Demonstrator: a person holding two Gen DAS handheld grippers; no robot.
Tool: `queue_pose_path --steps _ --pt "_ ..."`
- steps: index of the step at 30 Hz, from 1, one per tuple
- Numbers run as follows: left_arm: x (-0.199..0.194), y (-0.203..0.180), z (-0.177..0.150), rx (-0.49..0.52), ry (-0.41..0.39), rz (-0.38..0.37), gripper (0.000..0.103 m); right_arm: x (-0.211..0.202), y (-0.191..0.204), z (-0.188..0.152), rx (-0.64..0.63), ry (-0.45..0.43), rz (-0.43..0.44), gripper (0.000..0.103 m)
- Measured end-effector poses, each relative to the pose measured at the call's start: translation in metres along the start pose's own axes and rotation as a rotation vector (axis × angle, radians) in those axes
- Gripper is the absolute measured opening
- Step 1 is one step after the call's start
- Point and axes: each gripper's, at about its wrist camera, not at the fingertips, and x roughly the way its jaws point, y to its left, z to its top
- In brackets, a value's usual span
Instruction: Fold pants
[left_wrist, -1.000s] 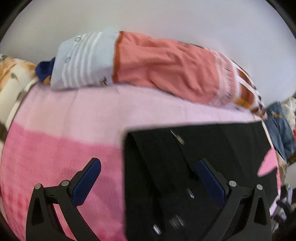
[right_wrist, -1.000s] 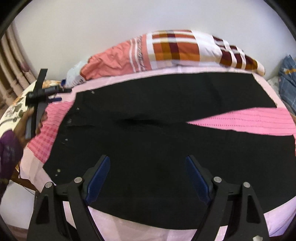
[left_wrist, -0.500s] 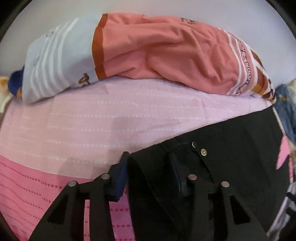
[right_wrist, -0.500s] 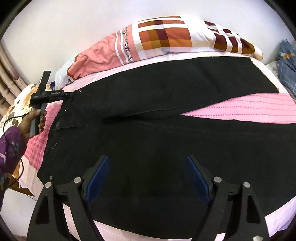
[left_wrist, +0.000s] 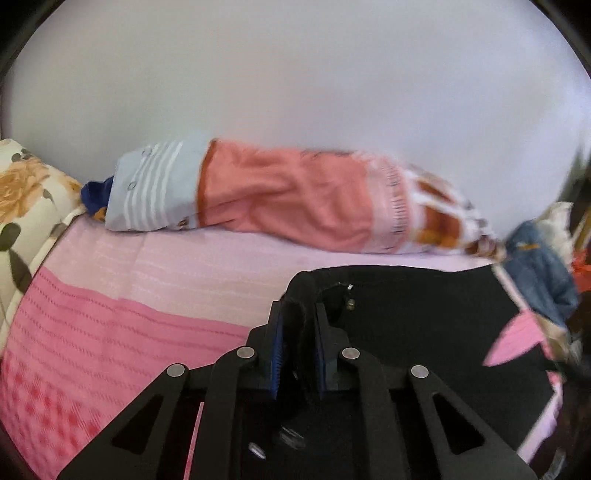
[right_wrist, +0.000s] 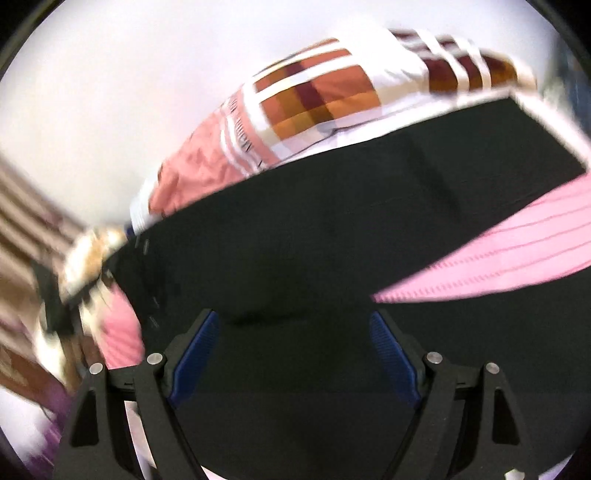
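Black pants lie spread on a pink bedspread, both legs running toward the right with a wedge of pink between them. In the left wrist view my left gripper is shut on the waistband corner of the pants, a fold of black cloth pinched between the blue pads and lifted off the bed. Small metal studs show beside it. My right gripper hovers open over the seat of the pants, nothing between its fingers. The right wrist view is blurred.
A long pillow in salmon, pale blue stripes and orange checks lies along the wall at the back of the bed. A floral cushion sits at the left edge. Denim clothes are piled at the right.
The left gripper went from wide open to shut on the waistband corner, then rose and pulled back with it. The right gripper stayed open, swung sideways and rolled.
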Motion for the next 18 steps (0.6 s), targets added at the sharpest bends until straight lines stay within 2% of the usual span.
queue_pose_path --steps 1,2,6,11,13,14,15,17,18 --pt "-0.015 -0.013 -0.009 0.01 -0.016 -0.016 0.015 0.004 -0.007 0.019 0.055 0.009 0.057 0.081" --pt "-0.029 -0.025 -0.02 0.007 -0.028 -0.035 0.015 0.008 -0.009 0.031 0.083 0.013 0.077 0.081" --pt "-0.075 -0.05 -0.059 -0.001 -0.039 -0.073 0.015 0.029 -0.022 0.078 0.158 0.058 0.1 0.081" --pt "-0.093 -0.062 -0.096 -0.046 0.002 -0.088 0.015 0.069 -0.055 0.114 0.322 0.147 0.13 0.081" --pt "-0.096 -0.062 -0.104 -0.072 0.005 -0.089 0.015 0.084 -0.069 0.118 0.386 0.17 0.106 0.072" --pt "-0.096 -0.062 -0.107 -0.081 0.007 -0.088 0.015 0.088 -0.074 0.119 0.391 0.18 0.099 0.062" --pt "-0.097 -0.061 -0.109 -0.091 0.011 -0.092 0.015 0.094 -0.08 0.121 0.401 0.186 0.082 0.047" --pt "-0.096 -0.059 -0.108 -0.106 0.014 -0.092 0.015 0.105 -0.092 0.119 0.43 0.201 0.075 0.03" --pt "-0.096 -0.058 -0.108 -0.107 0.017 -0.093 0.015 0.109 -0.097 0.118 0.446 0.21 0.084 0.025"
